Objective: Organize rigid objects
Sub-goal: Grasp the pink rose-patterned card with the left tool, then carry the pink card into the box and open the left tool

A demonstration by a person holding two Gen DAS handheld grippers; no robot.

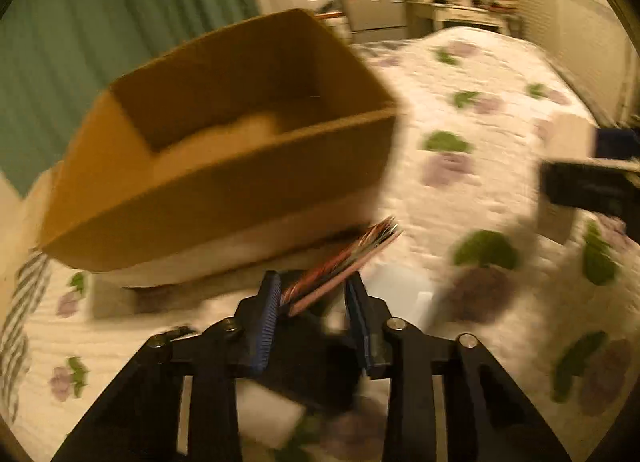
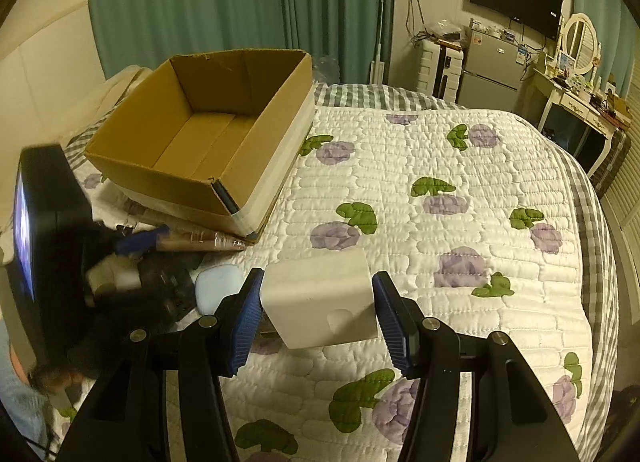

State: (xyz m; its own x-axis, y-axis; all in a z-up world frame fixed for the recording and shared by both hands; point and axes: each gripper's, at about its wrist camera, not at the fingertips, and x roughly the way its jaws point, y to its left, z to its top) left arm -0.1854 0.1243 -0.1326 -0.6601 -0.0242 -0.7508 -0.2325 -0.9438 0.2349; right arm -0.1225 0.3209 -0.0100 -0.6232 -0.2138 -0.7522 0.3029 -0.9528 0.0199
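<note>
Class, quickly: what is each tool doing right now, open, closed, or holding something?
Left tool: closed on a flat pink packet.
Right tool: fingers either side of a white box; grip cannot be told.

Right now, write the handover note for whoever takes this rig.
Left gripper: holds a flat pink packet, blurred, just short of the cardboard box.
Right gripper: open, fingers either side of the white box on the bed quilt, not yet clamped.
Cardboard box looks empty.
A pale blue item lies beside the white box.
Left: drop the packet in, then the white box and blue item.
</note>
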